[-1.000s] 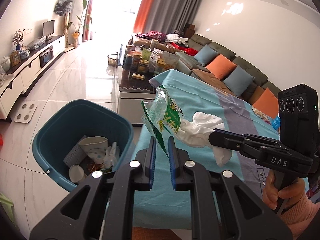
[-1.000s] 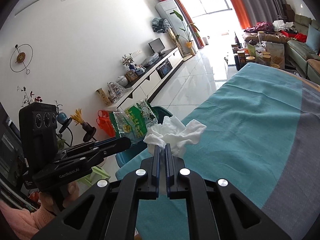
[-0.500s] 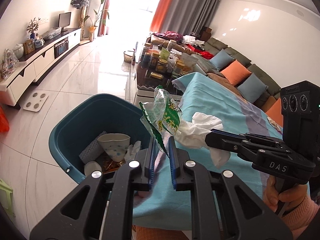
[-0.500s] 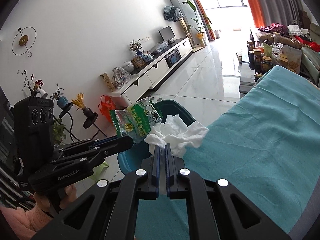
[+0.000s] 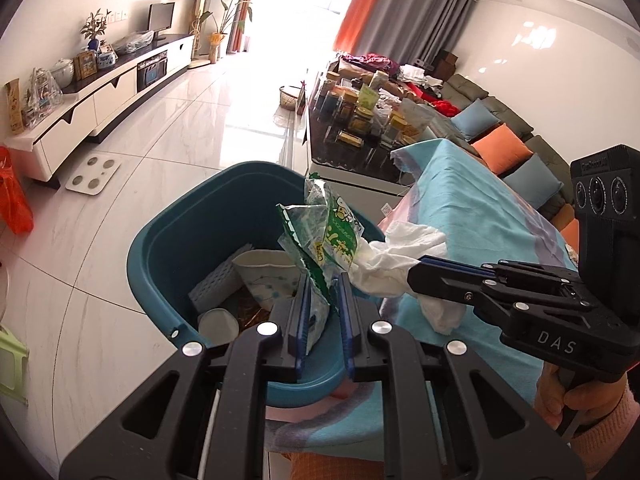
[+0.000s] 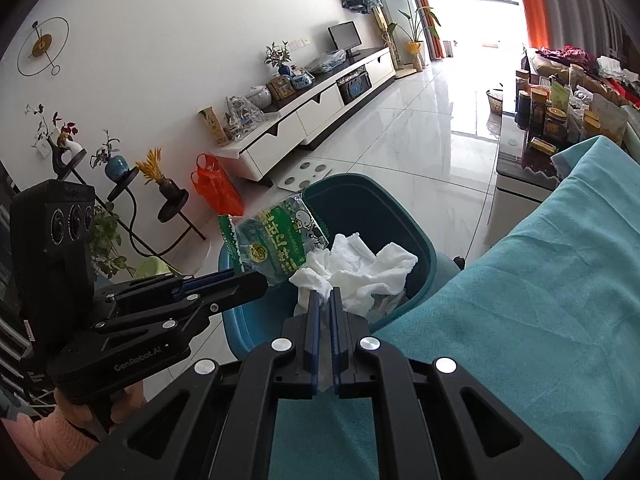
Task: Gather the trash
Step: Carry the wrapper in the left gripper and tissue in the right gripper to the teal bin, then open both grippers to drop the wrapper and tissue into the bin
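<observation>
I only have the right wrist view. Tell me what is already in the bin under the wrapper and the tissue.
Observer: The left wrist view looks into the blue bin: a paper cup lies on its side there, beside a white ridged sheet.
Operator: Report anything else at the bottom.
Observer: A small round white lid or cup sits near the front wall, on brownish scraps.
Operator: Check my right hand-held gripper from the other side.
Observer: The right hand-held gripper is shut on the tissue, and a loose tail of tissue hangs below it.
Operator: Now the wrapper.
Observer: The green wrapper runs down between the fingers of the left hand-held gripper, above the bin.
</observation>
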`<action>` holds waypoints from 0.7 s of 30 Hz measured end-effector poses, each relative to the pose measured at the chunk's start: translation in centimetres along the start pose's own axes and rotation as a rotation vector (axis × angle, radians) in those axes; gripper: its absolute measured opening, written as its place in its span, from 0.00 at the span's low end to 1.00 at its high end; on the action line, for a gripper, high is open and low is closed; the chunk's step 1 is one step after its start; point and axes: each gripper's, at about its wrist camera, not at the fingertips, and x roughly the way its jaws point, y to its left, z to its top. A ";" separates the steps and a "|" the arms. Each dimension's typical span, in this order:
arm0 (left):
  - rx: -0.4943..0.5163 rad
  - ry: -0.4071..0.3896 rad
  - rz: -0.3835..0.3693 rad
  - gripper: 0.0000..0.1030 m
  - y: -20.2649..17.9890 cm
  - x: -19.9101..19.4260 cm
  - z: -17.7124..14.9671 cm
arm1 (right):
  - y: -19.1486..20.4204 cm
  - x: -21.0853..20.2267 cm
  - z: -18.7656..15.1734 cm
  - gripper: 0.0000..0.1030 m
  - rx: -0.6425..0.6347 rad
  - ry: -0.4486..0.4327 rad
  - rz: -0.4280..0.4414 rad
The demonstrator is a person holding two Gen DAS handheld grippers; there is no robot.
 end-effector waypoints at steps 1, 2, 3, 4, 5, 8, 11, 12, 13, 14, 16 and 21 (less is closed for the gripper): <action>-0.006 0.005 0.000 0.14 0.3 0.2 -0.1 | 0.1 0.4 0.1 0.04 -0.002 0.009 -0.001; -0.012 0.011 0.000 0.14 0.5 0.4 -0.1 | 0.2 0.7 0.2 0.04 -0.005 0.014 -0.005; -0.016 0.015 0.004 0.14 0.8 0.6 -0.2 | 0.4 1.0 0.3 0.04 -0.010 0.023 -0.005; -0.021 0.020 0.006 0.14 0.9 0.8 -0.2 | 0.5 1.2 0.4 0.04 -0.015 0.030 -0.007; -0.028 0.025 0.005 0.14 1.1 1.1 -0.3 | 0.6 1.5 0.5 0.04 -0.018 0.034 -0.012; -0.039 0.033 0.012 0.14 1.5 1.5 -0.4 | 0.8 2.2 1.0 0.04 -0.016 0.045 -0.016; -0.044 0.038 0.020 0.16 1.8 1.9 -0.4 | 0.8 2.8 1.1 0.11 -0.004 0.068 -0.015; -0.047 0.043 0.016 0.21 1.7 2.1 -0.4 | 0.7 3.1 1.2 0.13 0.006 0.078 -0.015; -0.057 0.053 0.008 0.31 1.9 2.3 -0.4 | 0.6 3.3 1.2 0.15 0.016 0.084 -0.012; -0.066 0.060 0.001 0.36 2.0 2.6 -0.5 | 0.6 3.3 1.2 0.16 0.022 0.081 -0.009; -0.078 0.071 0.010 0.39 2.2 3.1 -0.6 | 0.4 3.0 1.0 0.20 0.032 0.070 -0.005; -0.091 0.065 0.018 0.47 2.3 3.2 -0.7 | -0.5 1.8 0.5 0.25 0.063 0.039 -0.001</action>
